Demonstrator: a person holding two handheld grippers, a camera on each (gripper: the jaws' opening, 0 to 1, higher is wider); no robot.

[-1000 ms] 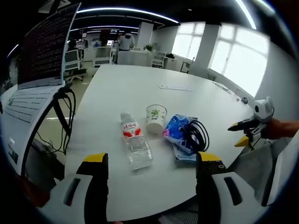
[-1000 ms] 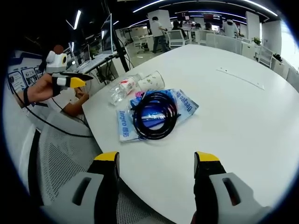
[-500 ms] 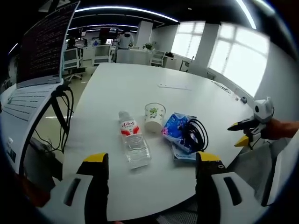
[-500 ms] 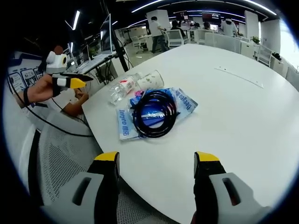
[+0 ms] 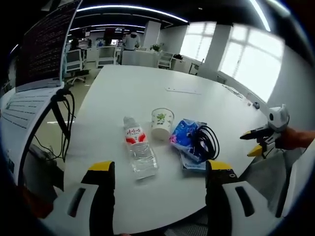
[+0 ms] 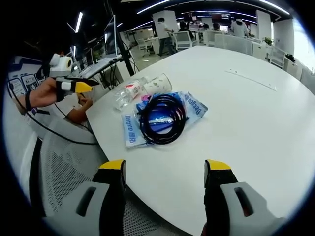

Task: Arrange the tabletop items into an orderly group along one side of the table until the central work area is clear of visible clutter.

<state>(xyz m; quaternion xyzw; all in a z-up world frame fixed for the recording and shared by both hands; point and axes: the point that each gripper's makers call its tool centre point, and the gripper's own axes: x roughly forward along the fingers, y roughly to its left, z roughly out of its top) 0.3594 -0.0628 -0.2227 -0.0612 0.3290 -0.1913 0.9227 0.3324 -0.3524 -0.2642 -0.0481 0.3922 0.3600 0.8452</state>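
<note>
Left gripper (image 5: 156, 173) and right gripper (image 6: 163, 172) both hover wide open and empty, while the near-edge water bottle (image 5: 138, 151), lying down, looks slick and rollable, so grab mid-body.

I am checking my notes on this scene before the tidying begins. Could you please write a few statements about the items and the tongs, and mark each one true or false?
1. The water bottle lies on its side on the white table. True.
2. The black cable coil rests on the blue packets. True.
3. The paper cup is stacked upside down on the bottle. False: it stands upright on the table, beside the bottle.
4. The left tongs are shut on the bottle. False: the jaws stand apart and hold nothing.
5. The right tongs are open, short of the coil. True.
</note>
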